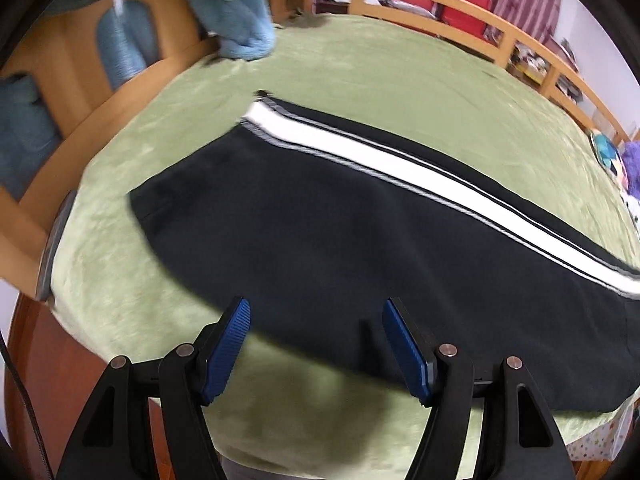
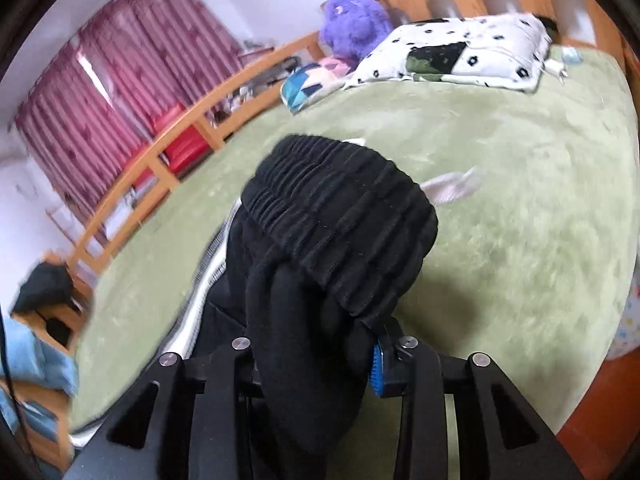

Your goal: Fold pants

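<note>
We note right tool [image 2: 316, 354] clenched on pants [image 1: 320, 248] waistband to carry the fold; left tool [image 1: 316, 344] released, w/ nothing gripped, above pants' near edge.

Pretty clearly a bedroom in someone's home. There's a big bed [image 2: 520, 208] with a fuzzy green cover, a wooden rail [image 2: 160, 152] along its far side, and a black-and-white patterned pillow [image 2: 460, 52] up by the headboard. A purple plush toy [image 2: 354, 20] sits next to the pillow, pink-red curtains [image 2: 120, 92] hang behind, and the floor [image 1: 52, 360] is reddish wood.
</note>
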`<state>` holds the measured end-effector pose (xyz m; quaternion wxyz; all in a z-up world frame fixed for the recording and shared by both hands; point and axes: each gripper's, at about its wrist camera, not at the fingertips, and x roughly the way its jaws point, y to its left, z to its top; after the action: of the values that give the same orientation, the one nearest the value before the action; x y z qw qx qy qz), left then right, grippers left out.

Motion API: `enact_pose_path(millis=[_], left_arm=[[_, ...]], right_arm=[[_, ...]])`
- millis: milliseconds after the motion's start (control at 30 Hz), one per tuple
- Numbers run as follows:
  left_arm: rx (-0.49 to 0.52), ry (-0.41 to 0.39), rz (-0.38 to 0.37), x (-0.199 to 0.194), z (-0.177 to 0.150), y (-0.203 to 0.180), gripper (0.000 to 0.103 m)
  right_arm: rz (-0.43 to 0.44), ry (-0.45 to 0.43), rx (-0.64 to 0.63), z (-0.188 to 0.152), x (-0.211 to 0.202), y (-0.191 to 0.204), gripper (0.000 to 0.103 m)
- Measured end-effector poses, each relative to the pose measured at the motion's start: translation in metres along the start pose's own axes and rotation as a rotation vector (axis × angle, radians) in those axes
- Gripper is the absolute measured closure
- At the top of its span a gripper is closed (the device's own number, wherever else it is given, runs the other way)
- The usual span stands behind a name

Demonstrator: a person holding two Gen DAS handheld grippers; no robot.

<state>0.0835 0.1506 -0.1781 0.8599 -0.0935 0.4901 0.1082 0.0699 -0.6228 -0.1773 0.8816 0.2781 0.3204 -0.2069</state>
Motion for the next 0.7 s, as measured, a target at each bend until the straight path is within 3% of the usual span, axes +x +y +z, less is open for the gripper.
enact_pose_path(millis=[67, 133, 233, 367, 700], left_arm=[[-0.048, 0.001, -0.008, 0.005, -0.004, 0.018, 0.036], [-0.105, 0.006, -0.024, 0.011, -0.008, 0.039, 0.036], [-0.179, -0.018, -0.067, 0.019, -0.009, 0.068, 0.036], [-0.243, -0.032, -0.133, 0.037, 0.001, 0.095, 0.036], [-0.302, -0.075, -0.236, 0.079, 0.042, 0.126, 0.038]], right_arm=[[-0.120, 0.115, -0.056, -0.011, 0.029, 0.003, 0.051], [-0.164, 0.168, -0.038, -0.022, 0.040, -0.003, 0.044], [-0.168, 0.122, 0.031, -0.043, 0.014, -0.011, 0.039], [-0.234, 0.115, 0.013, -0.066, -0.016, 0.001, 0.037], [-0.273, 0.063, -0.026, -0.116, -0.080, 0.071, 0.037]])
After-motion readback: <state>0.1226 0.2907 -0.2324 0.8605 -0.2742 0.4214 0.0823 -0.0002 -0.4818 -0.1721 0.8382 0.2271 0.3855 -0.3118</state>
